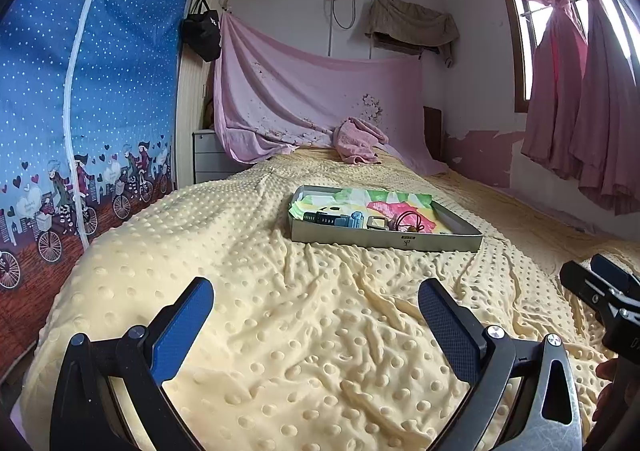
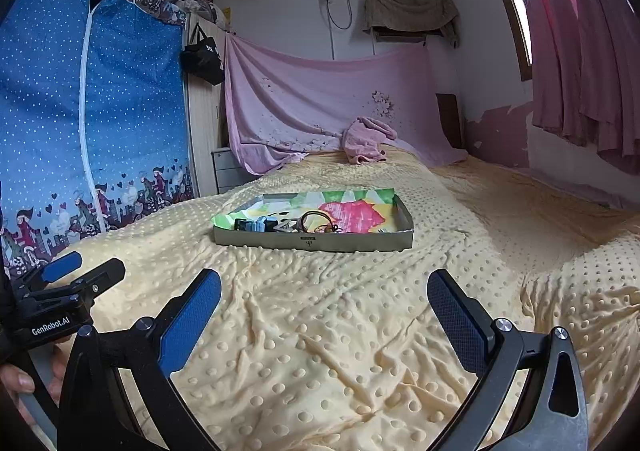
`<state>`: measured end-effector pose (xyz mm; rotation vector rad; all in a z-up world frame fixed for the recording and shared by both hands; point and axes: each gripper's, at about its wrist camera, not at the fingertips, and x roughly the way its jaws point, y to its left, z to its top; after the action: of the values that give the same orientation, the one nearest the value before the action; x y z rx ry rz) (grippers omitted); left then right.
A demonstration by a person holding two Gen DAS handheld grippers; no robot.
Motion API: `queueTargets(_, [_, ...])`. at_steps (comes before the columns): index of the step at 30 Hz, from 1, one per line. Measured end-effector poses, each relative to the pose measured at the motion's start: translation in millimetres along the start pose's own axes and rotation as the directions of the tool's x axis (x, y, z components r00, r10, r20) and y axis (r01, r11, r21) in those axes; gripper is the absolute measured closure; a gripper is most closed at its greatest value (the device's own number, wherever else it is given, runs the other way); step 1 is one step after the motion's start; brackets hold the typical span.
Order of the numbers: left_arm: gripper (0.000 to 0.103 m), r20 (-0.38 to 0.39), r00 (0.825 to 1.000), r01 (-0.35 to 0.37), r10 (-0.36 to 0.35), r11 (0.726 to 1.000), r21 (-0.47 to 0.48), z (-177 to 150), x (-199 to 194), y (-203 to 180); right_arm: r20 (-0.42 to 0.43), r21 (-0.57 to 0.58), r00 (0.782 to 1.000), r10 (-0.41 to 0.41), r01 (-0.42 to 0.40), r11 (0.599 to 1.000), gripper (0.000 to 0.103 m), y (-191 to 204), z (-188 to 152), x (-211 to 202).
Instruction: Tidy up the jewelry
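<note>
While both tools hovered over the yellow dotted blanket (image 1: 304, 331), the left gripper (image 1: 316, 303) and right gripper (image 2: 324, 295) were spread wide, holding nothing. Grey tray (image 2: 320, 243) sat ahead mid-bed, well apart from both, lined with floral cloth (image 2: 352, 211); watch (image 1: 326, 218) and red cord bracelet (image 1: 408, 221) lay inside near its front wall.

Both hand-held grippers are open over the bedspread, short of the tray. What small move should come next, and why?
Probably bring the right hand-held gripper forward toward the tray. Both it and the left hand-held gripper are open and empty above the yellow bedspread, and the jewelry, including a dark cord loop, lies bunched near the tray's front wall, out of reach for now.
</note>
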<state>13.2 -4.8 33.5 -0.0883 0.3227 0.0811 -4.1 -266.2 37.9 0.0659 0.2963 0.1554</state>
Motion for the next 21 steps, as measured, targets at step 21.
queueTargets(21, [0.0, -0.024, 1.0, 0.011, -0.01, 1.0, 0.027, -9.4, 5.1, -3.6, -0.041, -0.006, 0.999, -0.013, 0.013, 1.0, 0.002, 2.5, -3.6, 17.7])
